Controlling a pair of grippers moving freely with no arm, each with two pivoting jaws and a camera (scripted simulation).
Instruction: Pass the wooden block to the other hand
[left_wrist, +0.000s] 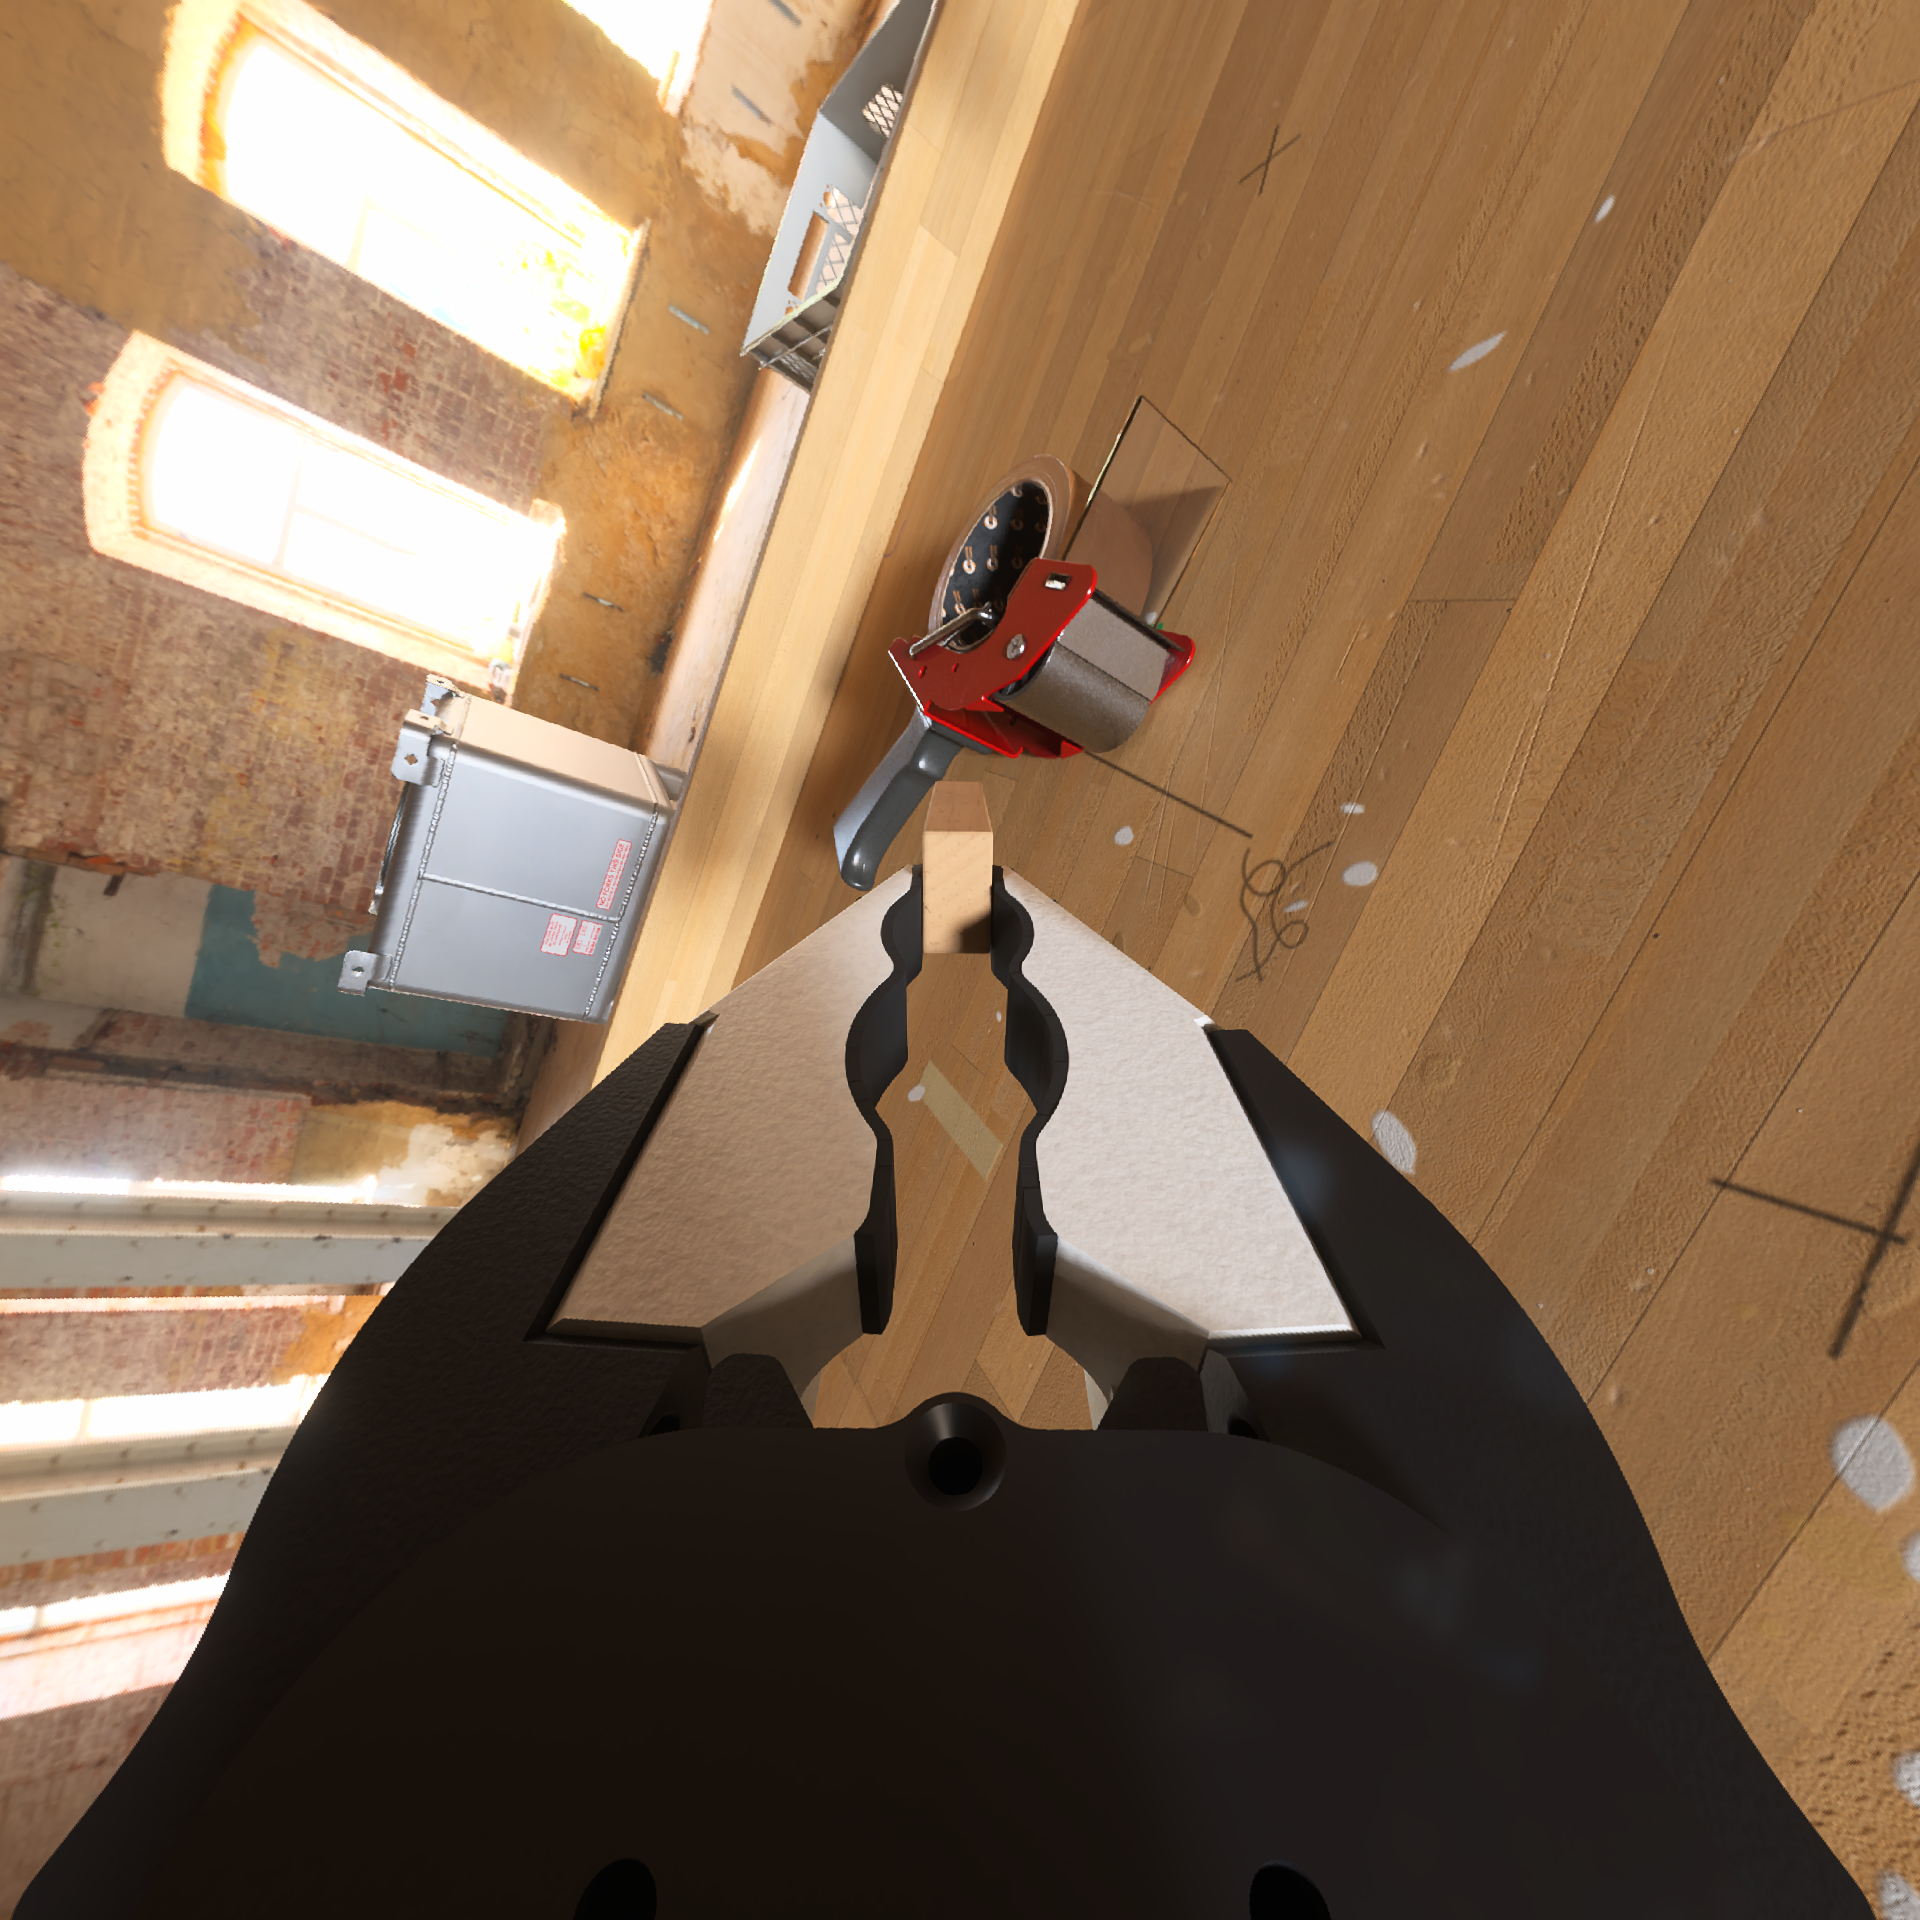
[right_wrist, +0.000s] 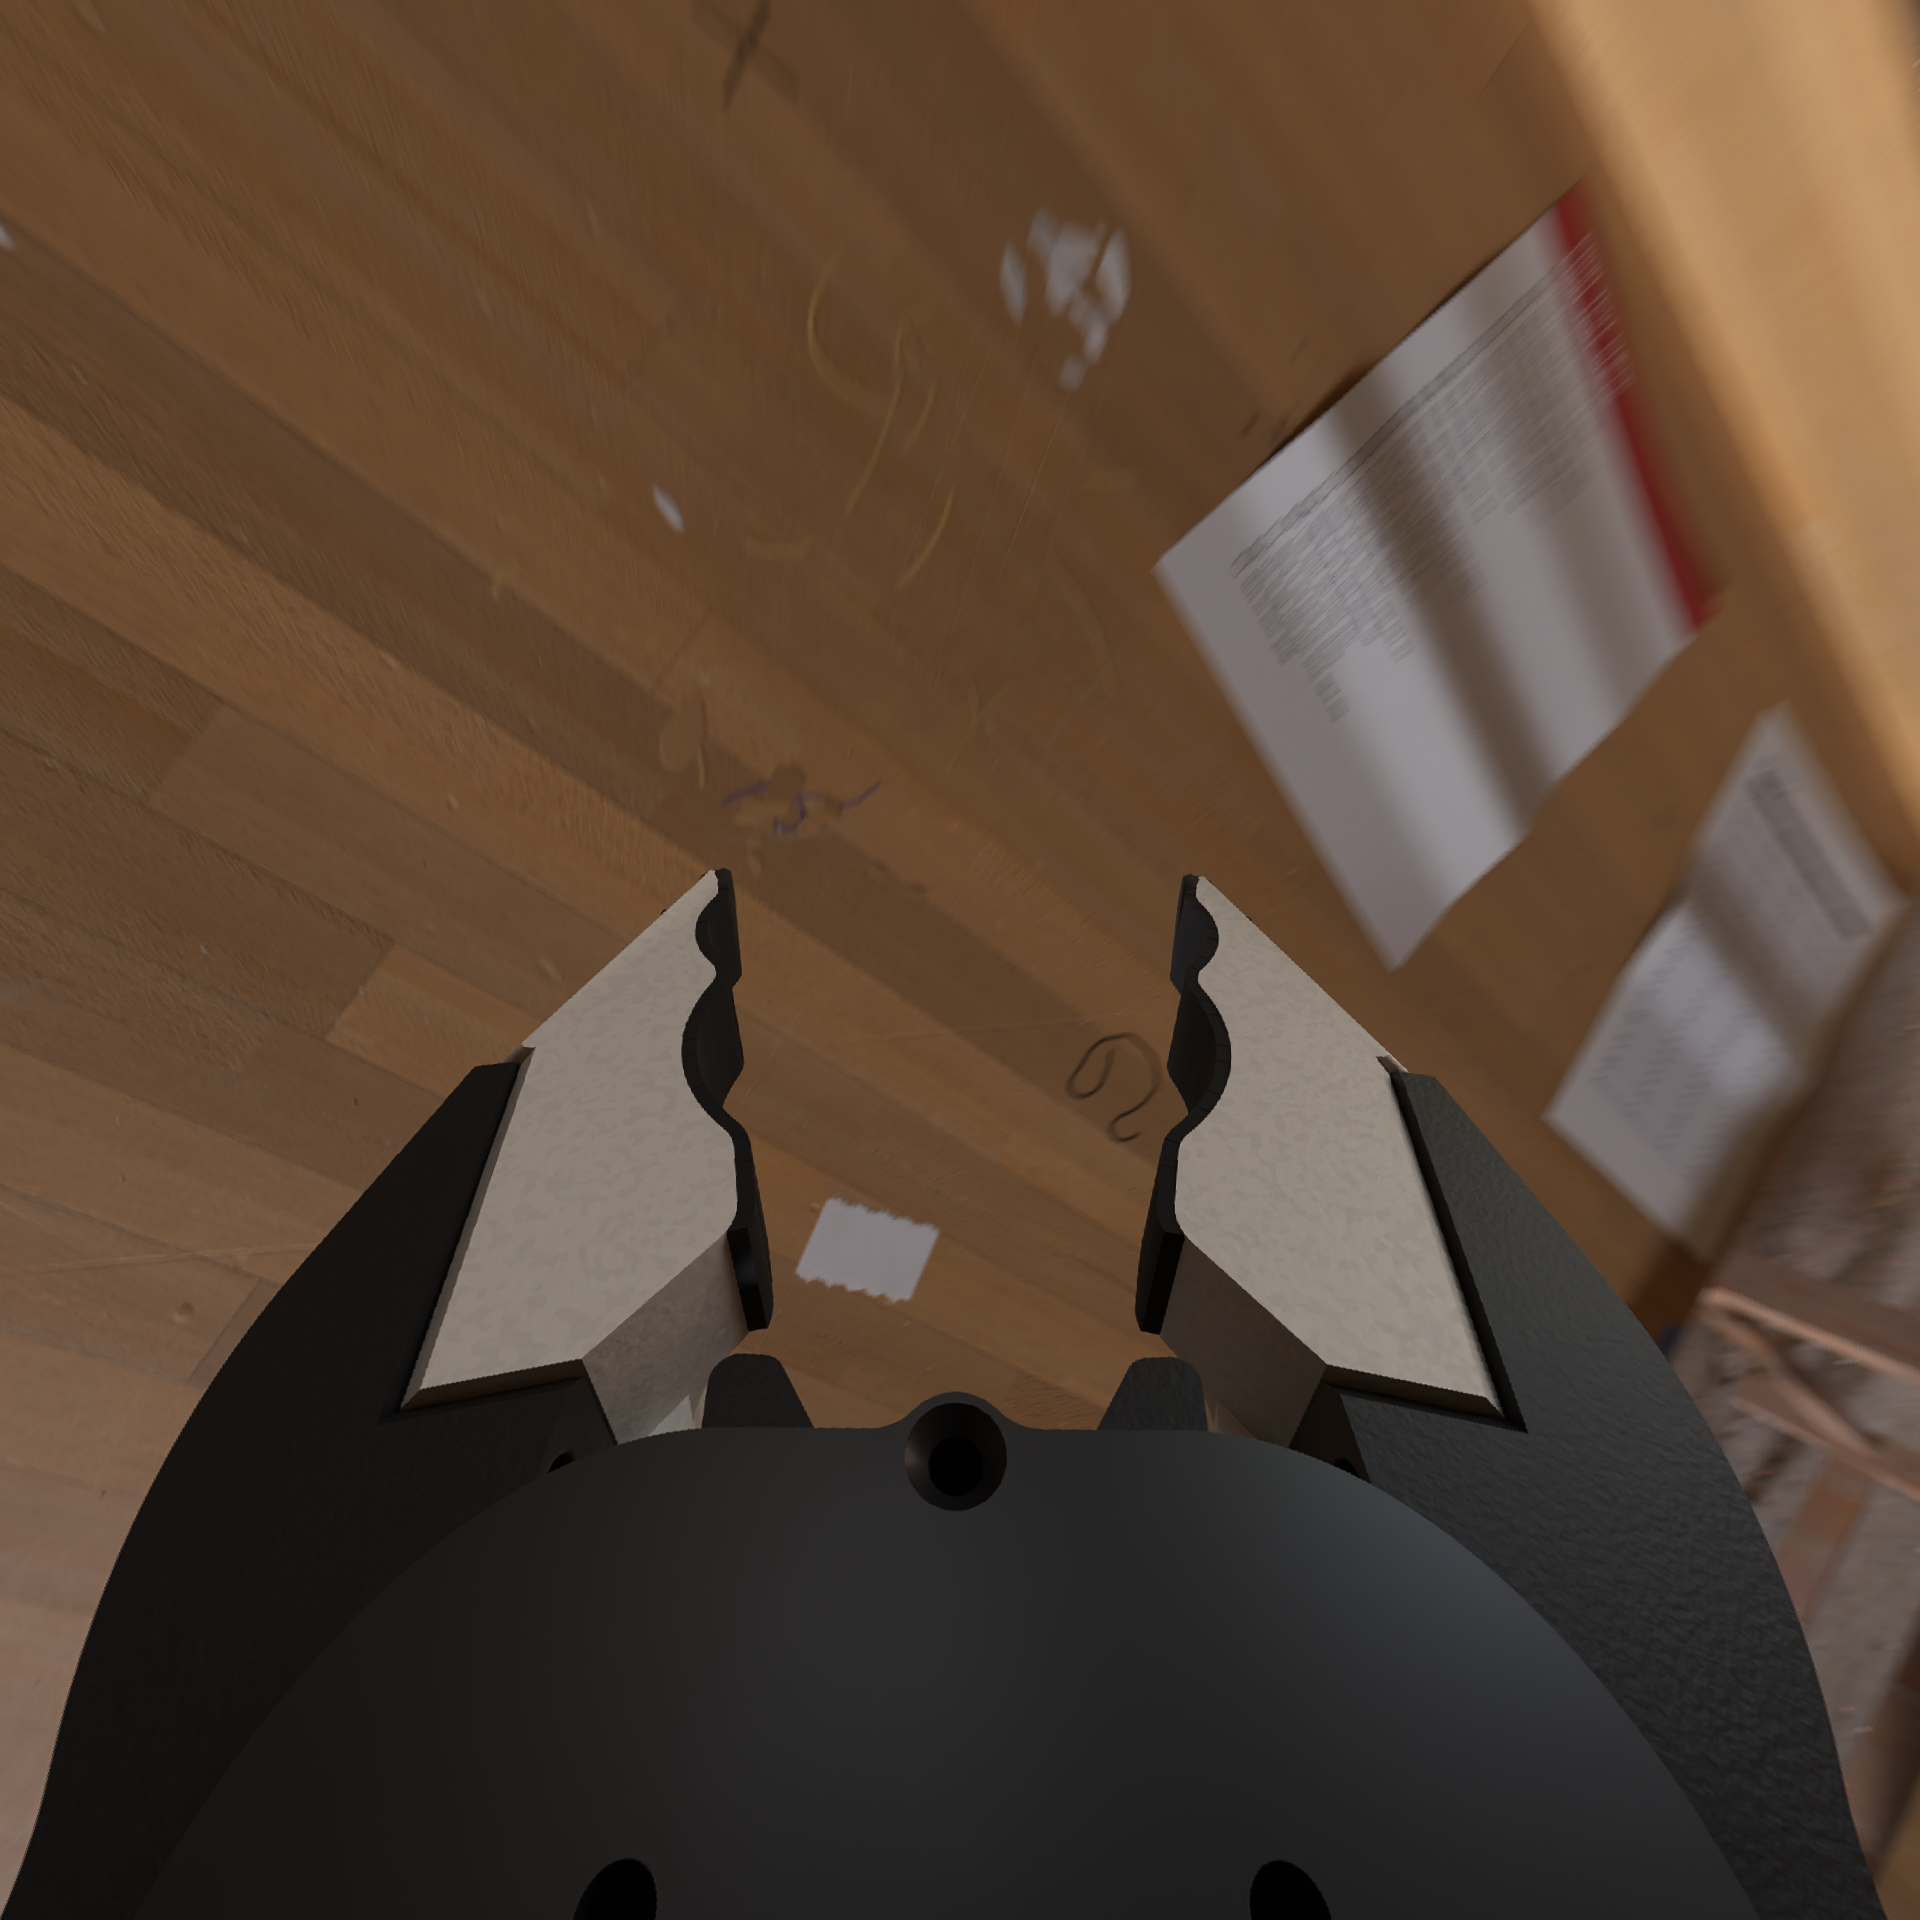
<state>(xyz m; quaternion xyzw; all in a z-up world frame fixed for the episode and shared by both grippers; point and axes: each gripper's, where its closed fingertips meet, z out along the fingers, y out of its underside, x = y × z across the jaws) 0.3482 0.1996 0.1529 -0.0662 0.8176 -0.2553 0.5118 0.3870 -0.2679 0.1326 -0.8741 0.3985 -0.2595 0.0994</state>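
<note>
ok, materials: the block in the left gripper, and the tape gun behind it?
Block: pale, unfinished-looking wood, matte, faint grain, clamped at the left gripper tips. Tape gun: glossy red frame, probably painted metal or plastic; grey handle looks like plastic; dull metallic roller; brown tape roll.

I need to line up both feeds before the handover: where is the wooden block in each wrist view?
Left wrist view: the wooden block sits just above centre, clamped at the tips of the left hand-held gripper, with the tape dispenser beyond it.
Right wrist view: not in it; the right hand-held gripper is open and empty.
Shared landmark: the scuffed wooden tabletop.
</note>
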